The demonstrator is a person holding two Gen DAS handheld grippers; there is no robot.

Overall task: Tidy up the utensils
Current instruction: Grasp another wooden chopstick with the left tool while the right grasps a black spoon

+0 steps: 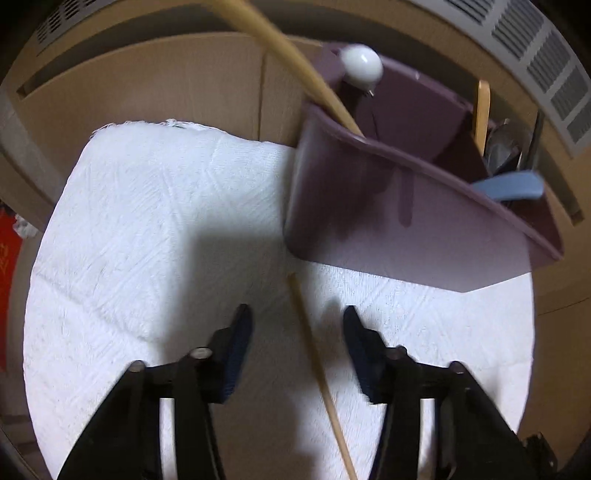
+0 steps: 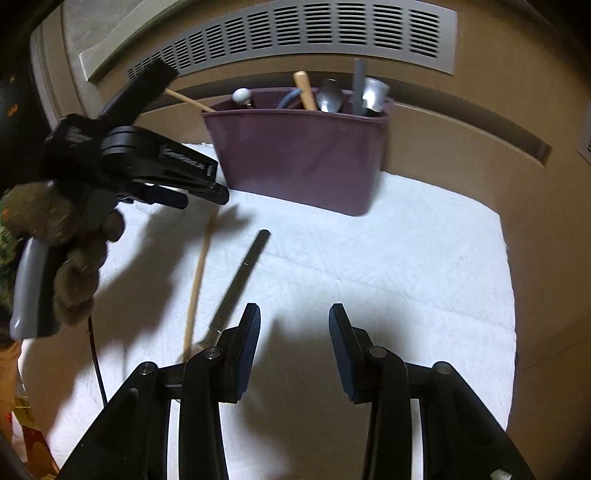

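A white textured towel (image 2: 369, 266) covers the near part of a tan tabletop (image 2: 535, 206), and behind it runs a grey slatted vent (image 2: 295, 33) set along the far wall. A purple plastic caddy (image 2: 299, 158) stands on the far edge of the towel, touching it. Upright in the caddy are a white-knobbed utensil (image 2: 242, 96), a wooden handle (image 2: 304, 88), a metal spoon (image 2: 330, 98), a grey handle (image 2: 358, 86), and a wooden chopstick (image 2: 188, 99) that leans out over its left rim. In the left wrist view a blue piece (image 1: 511, 186) shows in the caddy's right compartment.

Two things lie loose on the towel, left of centre: a second chopstick (image 2: 197, 280), and just to its right a metal fork (image 2: 240, 280) with its handle pointing toward the caddy; its tines are partly hidden behind the right claw's finger.

The left claw (image 1: 297, 314) points steeply down over the towel, held by a person's gloved hand (image 2: 74, 258). Its jaws stand apart and astride the loose chopstick (image 1: 317, 373), whose shaft runs between them without either pad touching it.

The right claw (image 2: 293, 317) hangs over bare towel to the right of the fork, jaws partly parted, nothing between them
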